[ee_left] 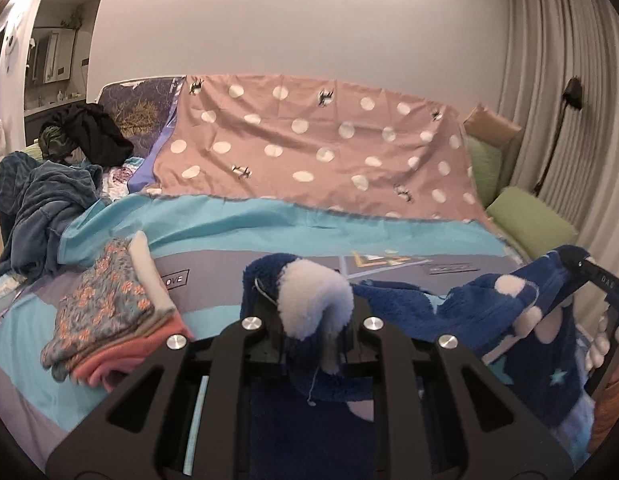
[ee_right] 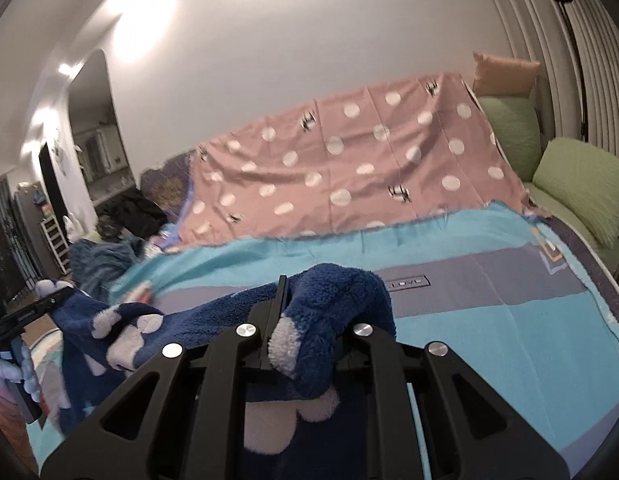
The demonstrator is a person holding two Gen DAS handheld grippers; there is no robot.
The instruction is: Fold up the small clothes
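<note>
A dark blue fleece garment (ee_left: pixel 409 308) with white patches hangs stretched between my two grippers above the bed. My left gripper (ee_left: pixel 313 320) is shut on one bunched end, and a white fleece tuft covers its fingertips. My right gripper (ee_left: pixel 569 264) shows at the right edge of the left wrist view, shut on the other end. In the right wrist view the right gripper (ee_right: pixel 293 320) clamps a folded lump of the fleece garment (ee_right: pixel 213 316). There the left gripper (ee_right: pixel 57 296) holds the far end at the left edge. The rest of the garment sags below both grippers.
A stack of folded clothes (ee_left: pixel 109 312), floral on top, lies on the turquoise and grey bedspread (ee_left: pixel 269 220). Behind it are a pink dotted cloth (ee_left: pixel 309 140), green cushions (ee_left: pixel 529 220), a heap of blue and black clothes (ee_left: pixel 41 200), and curtains (ee_left: pixel 549 80) with a floor lamp (ee_left: pixel 571 92).
</note>
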